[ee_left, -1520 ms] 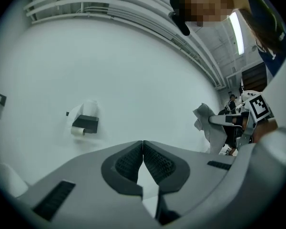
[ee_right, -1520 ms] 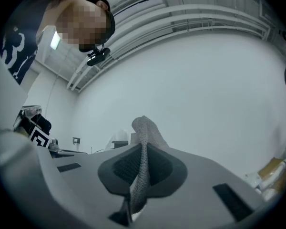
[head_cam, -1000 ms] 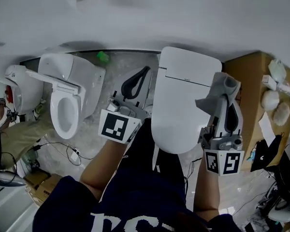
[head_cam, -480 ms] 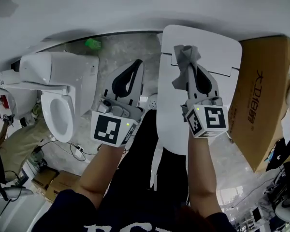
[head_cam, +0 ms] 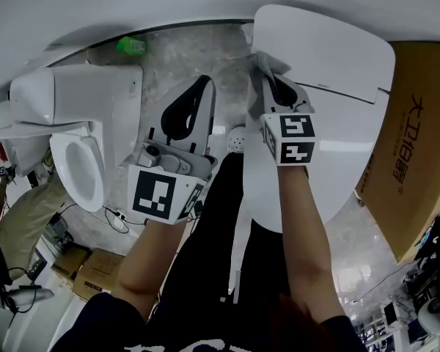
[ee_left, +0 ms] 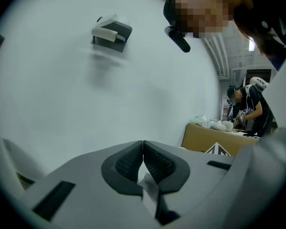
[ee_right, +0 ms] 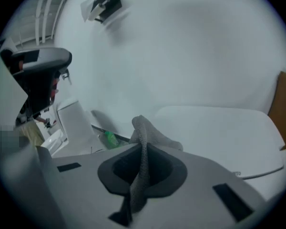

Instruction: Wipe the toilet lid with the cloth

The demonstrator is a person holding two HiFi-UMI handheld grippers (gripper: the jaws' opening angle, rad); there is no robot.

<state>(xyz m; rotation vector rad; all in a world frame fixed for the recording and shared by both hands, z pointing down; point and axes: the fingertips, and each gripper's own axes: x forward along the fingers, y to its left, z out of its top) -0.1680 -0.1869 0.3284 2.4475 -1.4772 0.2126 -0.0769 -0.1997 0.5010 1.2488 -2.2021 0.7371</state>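
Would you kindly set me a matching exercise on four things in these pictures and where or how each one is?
1 cloth
2 left gripper
3 cardboard box
4 green bottle

A shut, empty
B on the floor by the wall
C right of the toilet lid
D between the right gripper's jaws

Pairs: 1-D, 2-A, 3-C, 4-B

The scene is lit evenly and softly, in a cool grey tone. A faint shadow is cast on the wall left of the toilet lid. Away from the lid, lines are bent strongly by the lens.
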